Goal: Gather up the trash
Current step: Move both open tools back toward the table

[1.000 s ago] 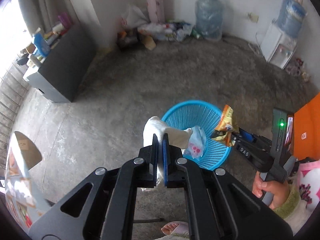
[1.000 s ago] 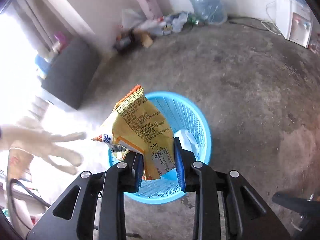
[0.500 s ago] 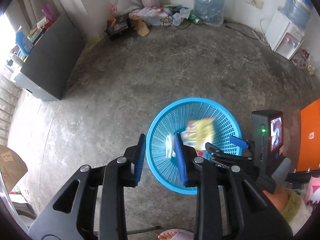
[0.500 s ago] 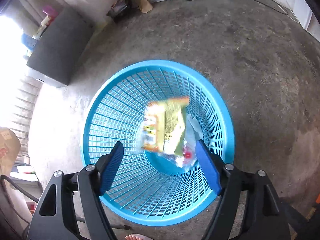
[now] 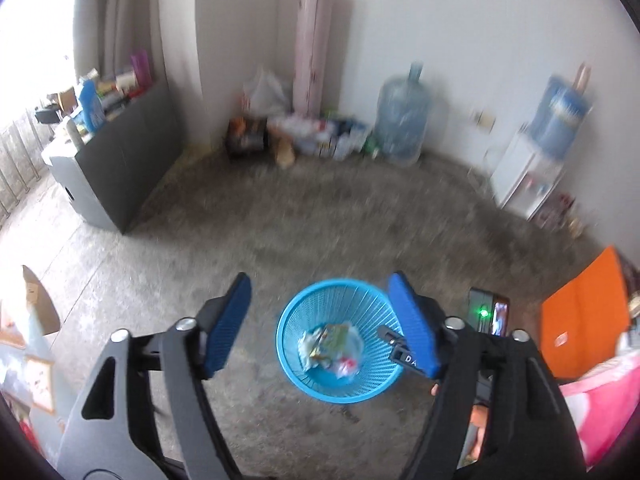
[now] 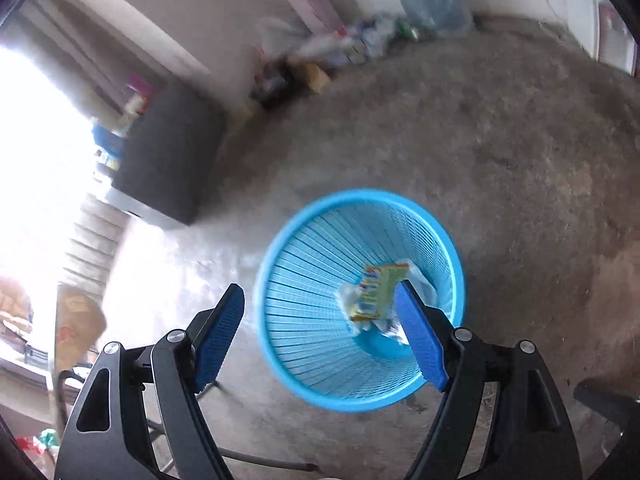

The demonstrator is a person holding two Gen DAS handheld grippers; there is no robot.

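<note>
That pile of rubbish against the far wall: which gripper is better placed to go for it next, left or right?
Probably the left gripper, though narrowly. Both are empty with jaws opening over the blue basket, but the left wrist view faces the rubbish pile squarely, while the right gripper sees it off at an angle.

The basket (image 5: pixel 340 390) is bright sky blue, its wall a lattice of thin ribs and open slots. Inside lies a snack wrapper (image 6: pixel 380 292) in yellow and green with small red and blue print, over white and clear scraps (image 5: pixel 346 364) that carry what may be red dots; blur makes that hard to tell. Both the left hand-held gripper (image 5: pixel 320 332) and the right hand-held gripper (image 6: pixel 320 340) have black frames with ribbed royal-blue pads (image 5: pixel 226 328). The floor (image 5: pixel 340 220) is mottled grey-brown concrete. A dark grey cabinet (image 5: pixel 120 160) stands by pale walls, an orange panel (image 5: pixel 584 312) at the right edge, and a pale pink roll (image 5: pixel 314 48) in the corner.
</note>
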